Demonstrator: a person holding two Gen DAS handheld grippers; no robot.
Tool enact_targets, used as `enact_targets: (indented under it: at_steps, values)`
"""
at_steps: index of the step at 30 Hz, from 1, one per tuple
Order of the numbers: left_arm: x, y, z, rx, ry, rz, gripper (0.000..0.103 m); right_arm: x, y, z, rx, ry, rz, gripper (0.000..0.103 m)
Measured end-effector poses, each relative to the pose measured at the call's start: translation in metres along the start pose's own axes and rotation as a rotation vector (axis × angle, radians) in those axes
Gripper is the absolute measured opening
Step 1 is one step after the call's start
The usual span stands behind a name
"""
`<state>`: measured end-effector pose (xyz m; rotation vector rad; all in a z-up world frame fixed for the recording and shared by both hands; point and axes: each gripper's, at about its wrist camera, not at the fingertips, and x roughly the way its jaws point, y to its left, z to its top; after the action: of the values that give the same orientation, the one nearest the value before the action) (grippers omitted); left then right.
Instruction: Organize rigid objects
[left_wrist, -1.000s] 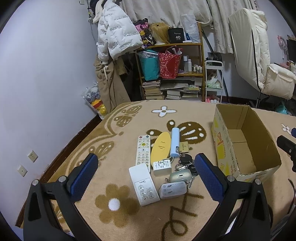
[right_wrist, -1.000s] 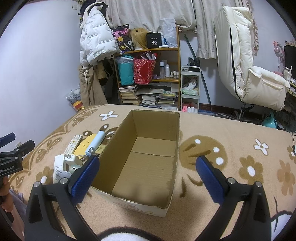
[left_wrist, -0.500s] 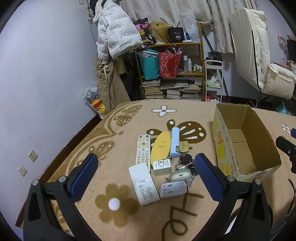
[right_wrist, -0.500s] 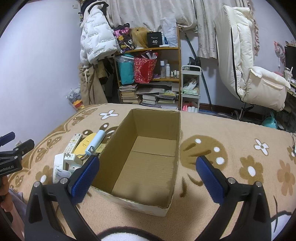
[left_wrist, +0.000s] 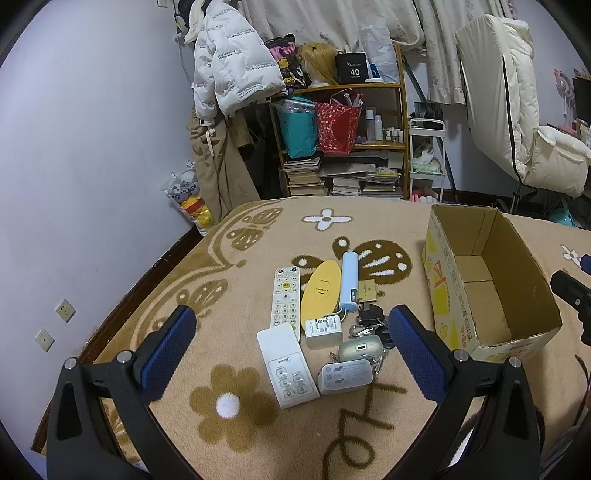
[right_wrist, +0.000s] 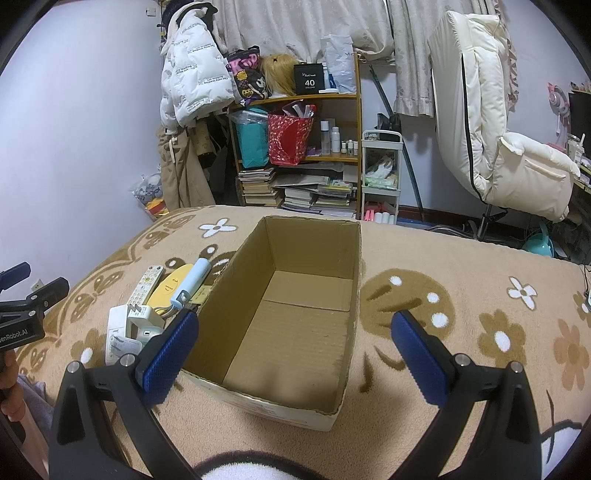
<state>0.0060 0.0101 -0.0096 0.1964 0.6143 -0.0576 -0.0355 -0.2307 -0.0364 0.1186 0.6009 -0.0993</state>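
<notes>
On the flowered rug, the left hand-held gripper (left_wrist: 291, 349) hangs spread wide, empty, nearest the white remote (left_wrist: 287, 363) lying lengthwise ahead; beyond, the right hand-held gripper (right_wrist: 293, 349), also spread, faces the empty cardboard box (right_wrist: 236, 269).

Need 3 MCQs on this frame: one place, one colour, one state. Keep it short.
1. Where do the small items lie relative to the cardboard box?
A. inside it
B. on the blanket to its left
C. on the shelf

2. What colour is the oval case next to the long white remote?
A. yellow
B. red
C. green

3. How do the left gripper and right gripper stand?
A. both open, empty
B. both shut
C. left holds a remote

Answers:
1 B, the items sit outside the box wall, and its floor is bare.
2 A, its top is plain yellow.
3 A, blue pads are wide apart in both wrist views.
</notes>
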Motion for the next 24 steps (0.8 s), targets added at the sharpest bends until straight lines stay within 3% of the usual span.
enact_targets:
  at_steps: [20, 24]
  values:
    - [0.004, 0.001, 0.002, -0.001, 0.027, -0.015, 0.103, 0.0, 0.0, 0.0, -0.007, 0.001, 0.005, 0.103]
    - [0.013, 0.002, 0.004, -0.009, 0.062, -0.021, 0.103, 0.007, 0.002, 0.002, -0.02, 0.003, 0.002, 0.103]
